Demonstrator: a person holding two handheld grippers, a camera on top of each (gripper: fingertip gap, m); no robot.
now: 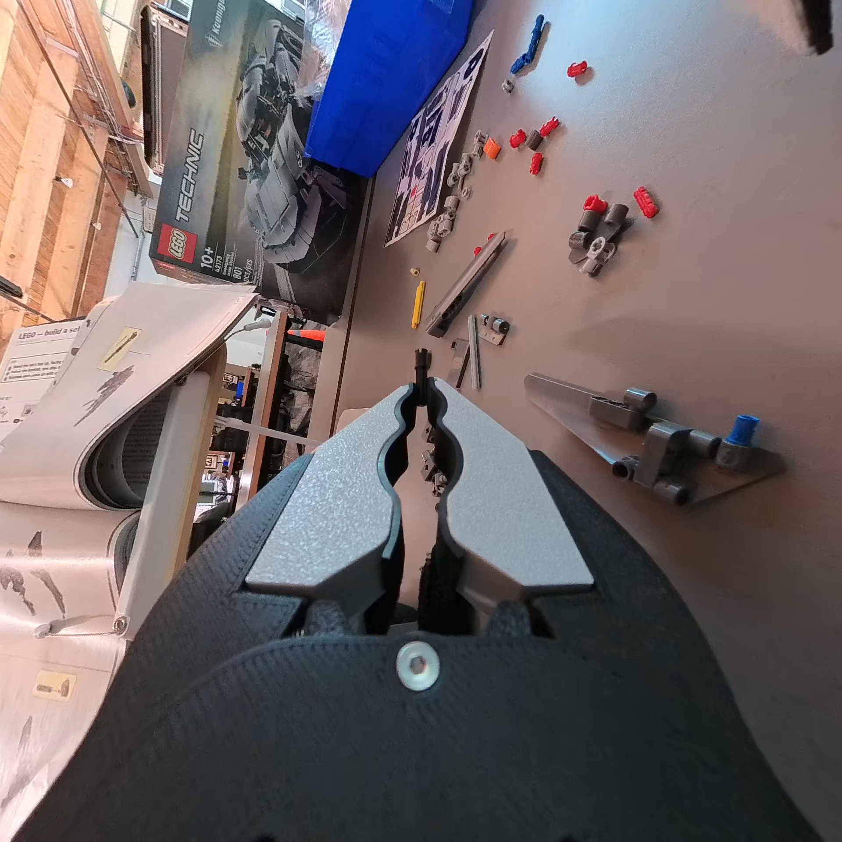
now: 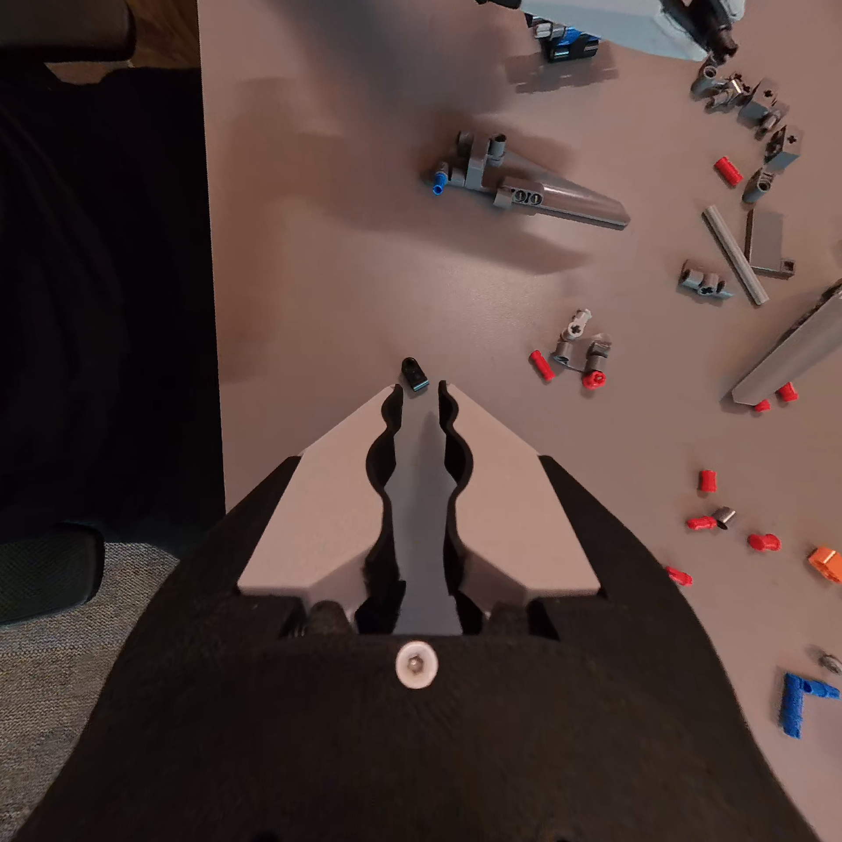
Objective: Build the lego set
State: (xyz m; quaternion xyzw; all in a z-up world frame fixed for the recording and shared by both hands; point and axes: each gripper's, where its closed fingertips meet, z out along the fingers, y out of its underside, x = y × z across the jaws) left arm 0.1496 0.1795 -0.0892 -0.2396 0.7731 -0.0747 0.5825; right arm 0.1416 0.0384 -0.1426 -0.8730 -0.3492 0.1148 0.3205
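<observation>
Assembly work is at a pick-and-join step, judging by how the two claws are placed. The left claw [image 1: 423,392] is clamped on a small black pin [image 1: 422,371], whose split end sticks out just past its tips, held clear above the surface [image 1: 683,319]. Beyond and to the right of those tips lie loose parts: a long grey beam [image 1: 469,282], a yellow axle [image 1: 418,304] just left of it, a grey axle [image 1: 474,353], and farther off a scatter of red pins [image 1: 646,201]. Nearer, well to the right of the claw, sits a partly built grey panel assembly [image 1: 638,437] with a blue pin [image 1: 742,430] standing at its near end. The set's box [image 1: 255,182] and the open instruction booklet [image 1: 105,387] stand off to the left.

The right claw [image 2: 420,386] has its fingers apart and holds nothing; it hovers low over the surface with a small black connector [image 2: 413,376] lying right at its tips, slightly toward the left finger. The same grey panel assembly [image 2: 524,187] lies well ahead of it and somewhat right, and red pins [image 2: 542,364] are off to the right.

Next, as I judge it, the right claw needs to slide forward so the connector sits between its fingers, then close squarely on the flat body and leave the round hole exposed. The piece is tiny and could skid or twist if pinched off-centre. After that the held pin would be lined up with that hole and pressed in.
</observation>
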